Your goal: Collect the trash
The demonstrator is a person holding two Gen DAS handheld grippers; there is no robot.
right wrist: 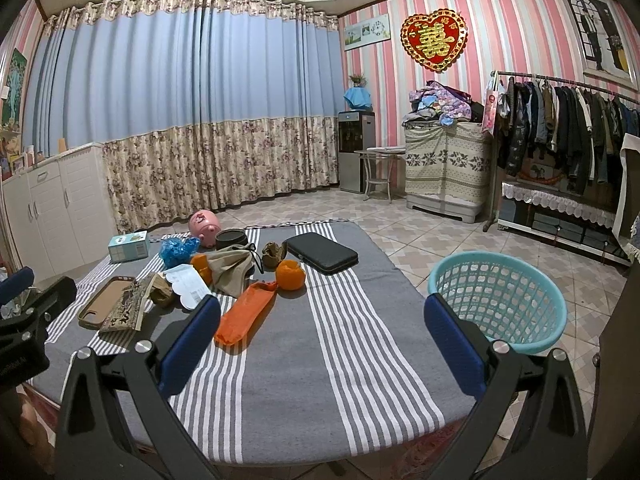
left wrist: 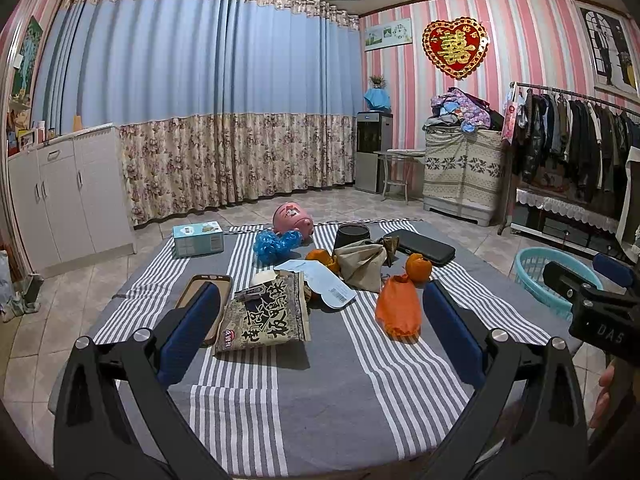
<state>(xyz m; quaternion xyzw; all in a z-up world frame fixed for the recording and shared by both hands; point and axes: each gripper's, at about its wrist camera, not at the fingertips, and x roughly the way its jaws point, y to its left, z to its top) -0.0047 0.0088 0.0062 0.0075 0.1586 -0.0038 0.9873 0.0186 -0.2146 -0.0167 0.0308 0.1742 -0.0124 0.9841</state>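
On the striped tablecloth (left wrist: 320, 400) lie a printed snack wrapper (left wrist: 266, 316), an orange bag (left wrist: 398, 308), a white paper slip (left wrist: 320, 282), a crumpled beige bag (left wrist: 362, 264) and a blue plastic wad (left wrist: 276, 244). My left gripper (left wrist: 320, 324) hovers open over the near table, wrapper and orange bag lying between its fingers' lines. My right gripper (right wrist: 322, 336) is open above the bare cloth (right wrist: 340, 360), the orange bag (right wrist: 246, 312) just beyond its left finger. A turquoise basket (right wrist: 500, 300) stands on the floor right of the table.
Also on the table are a phone case (left wrist: 204, 300), oranges (left wrist: 418, 267), a black case (right wrist: 322, 256), a dark pot (right wrist: 231, 239), a tissue box (left wrist: 198, 239) and a pink piggy bank (left wrist: 290, 218). A clothes rack (right wrist: 568, 128) lines the right wall.
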